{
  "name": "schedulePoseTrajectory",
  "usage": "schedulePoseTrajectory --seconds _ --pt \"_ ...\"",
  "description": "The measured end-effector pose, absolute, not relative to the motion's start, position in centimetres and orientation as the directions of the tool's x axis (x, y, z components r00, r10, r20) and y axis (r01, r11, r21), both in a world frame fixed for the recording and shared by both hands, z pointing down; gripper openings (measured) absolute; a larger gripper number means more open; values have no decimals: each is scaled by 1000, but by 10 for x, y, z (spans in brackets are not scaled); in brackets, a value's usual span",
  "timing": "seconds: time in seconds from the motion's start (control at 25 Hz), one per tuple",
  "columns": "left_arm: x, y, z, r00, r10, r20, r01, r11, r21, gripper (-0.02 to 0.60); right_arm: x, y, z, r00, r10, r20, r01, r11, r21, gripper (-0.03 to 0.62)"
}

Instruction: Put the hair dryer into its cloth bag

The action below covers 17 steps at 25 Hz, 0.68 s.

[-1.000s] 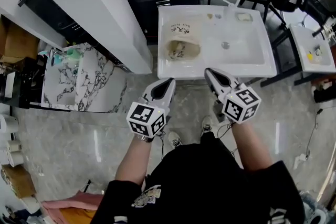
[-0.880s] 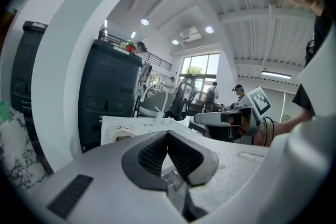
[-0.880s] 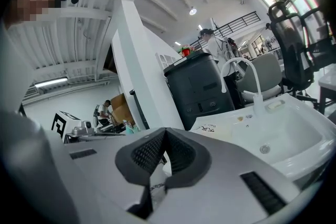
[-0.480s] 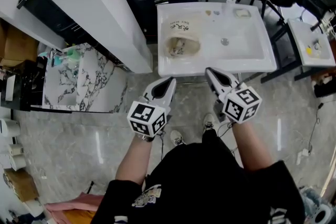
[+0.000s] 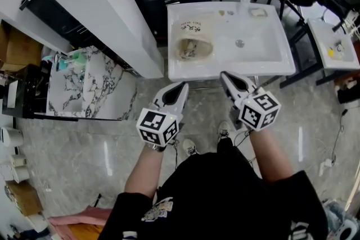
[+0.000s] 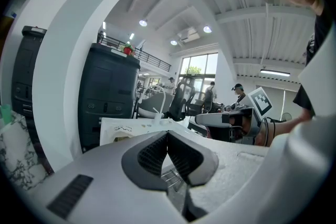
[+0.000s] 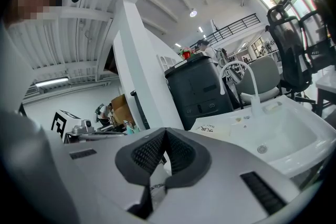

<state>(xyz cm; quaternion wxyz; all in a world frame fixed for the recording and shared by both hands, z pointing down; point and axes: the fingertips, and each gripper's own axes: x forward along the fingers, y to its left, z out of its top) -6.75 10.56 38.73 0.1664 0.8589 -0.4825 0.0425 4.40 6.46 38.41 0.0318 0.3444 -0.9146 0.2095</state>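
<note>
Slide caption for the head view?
Left gripper and right gripper, shut, empty, before the sink holding the bag.

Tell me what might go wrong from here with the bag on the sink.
1. The cloth bag lies limp on the left side of the sink, right beside the basin. A one-sided tug may drag it rather than open it, perhaps into the basin.
2. The left gripper and right gripper are both shut and empty, short of the sink. Reaching in with the fingers shut would likely just push the bag.
</note>
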Motion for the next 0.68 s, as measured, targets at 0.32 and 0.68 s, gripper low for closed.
schedulePoseTrajectory --seconds 0.32,0.68 --pt "-61 108 385 532 -815 230 -842 -481 243 4 50 68 384 -761 -616 204 -644 677 -357 -3" --pt "-56 106 385 527 -817 234 -845 -475 247 5 55 65 381 -761 -618 199 -643 678 -356 -3"
